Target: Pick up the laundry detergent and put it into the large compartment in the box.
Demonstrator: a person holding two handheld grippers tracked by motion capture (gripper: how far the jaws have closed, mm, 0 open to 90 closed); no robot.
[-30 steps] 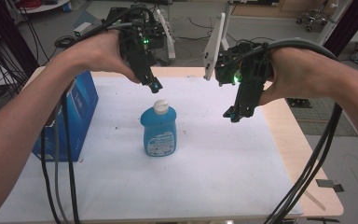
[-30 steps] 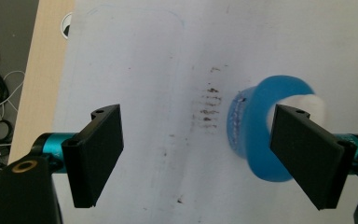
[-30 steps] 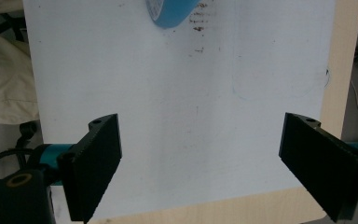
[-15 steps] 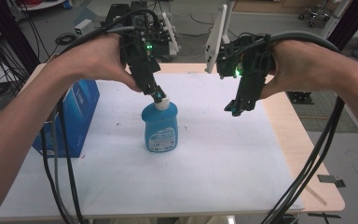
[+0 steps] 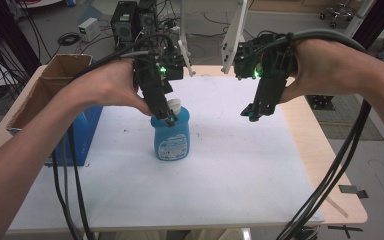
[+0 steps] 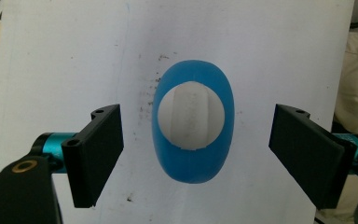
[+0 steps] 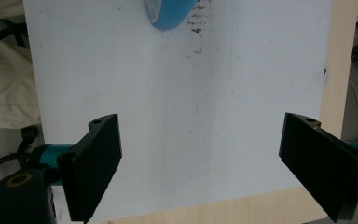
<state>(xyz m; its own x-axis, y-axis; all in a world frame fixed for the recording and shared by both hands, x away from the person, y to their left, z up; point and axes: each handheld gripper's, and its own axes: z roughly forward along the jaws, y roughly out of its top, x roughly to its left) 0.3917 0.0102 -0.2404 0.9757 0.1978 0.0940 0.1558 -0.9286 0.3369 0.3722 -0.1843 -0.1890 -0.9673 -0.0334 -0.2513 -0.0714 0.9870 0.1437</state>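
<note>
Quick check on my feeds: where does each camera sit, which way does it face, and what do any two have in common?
High view: above the table's near side, looking forward and down; forearms, left gripper, right gripper.
Left gripper view: straight down on the blue bottle, between its open jaws.
Right gripper view: down on bare tabletop; open jaws, bottle edge at top.
Shared: all three show the bottle.

a light wooden table (image 5: 352, 210) carries a white sheet (image 5: 230, 175); on the sheet stands a blue bottle (image 5: 170, 137); a blue cardboard box (image 5: 55, 95) sits at its left edge
</note>
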